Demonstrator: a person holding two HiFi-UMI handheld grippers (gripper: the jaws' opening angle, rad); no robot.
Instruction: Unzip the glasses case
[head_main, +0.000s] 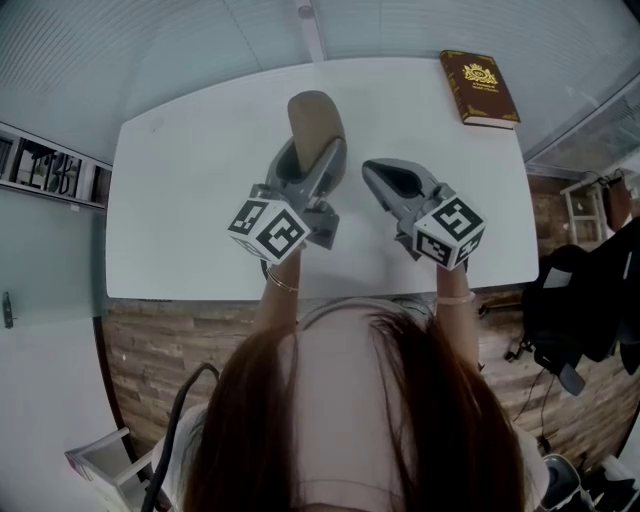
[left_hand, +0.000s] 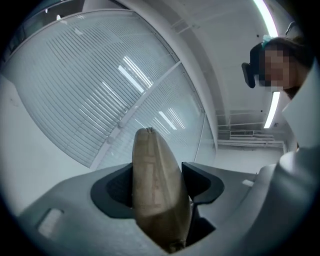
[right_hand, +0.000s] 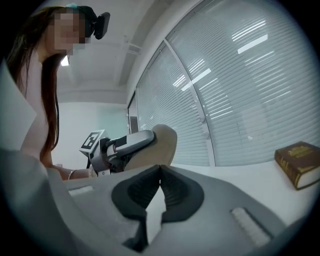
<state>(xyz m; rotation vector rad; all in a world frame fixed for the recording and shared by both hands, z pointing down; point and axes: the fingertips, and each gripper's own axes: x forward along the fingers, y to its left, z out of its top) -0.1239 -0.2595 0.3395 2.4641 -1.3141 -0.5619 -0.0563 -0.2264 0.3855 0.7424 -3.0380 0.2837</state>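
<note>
Nothing can be read: the book (head_main: 480, 88) bears a gold crest and gold lettering too small to make out.

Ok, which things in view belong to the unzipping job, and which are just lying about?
Job: glasses case, held in the left gripper; right gripper, shut and empty.
Lying about: brown book at the far corner of the table.

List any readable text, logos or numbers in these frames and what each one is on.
No text can be read in any view.
Book: gold crest and lettering on the cover, too small to read.
Left marker cube, right marker cube: black-and-white square patterns, no letters.
Glasses case: faint marks, illegible.
</note>
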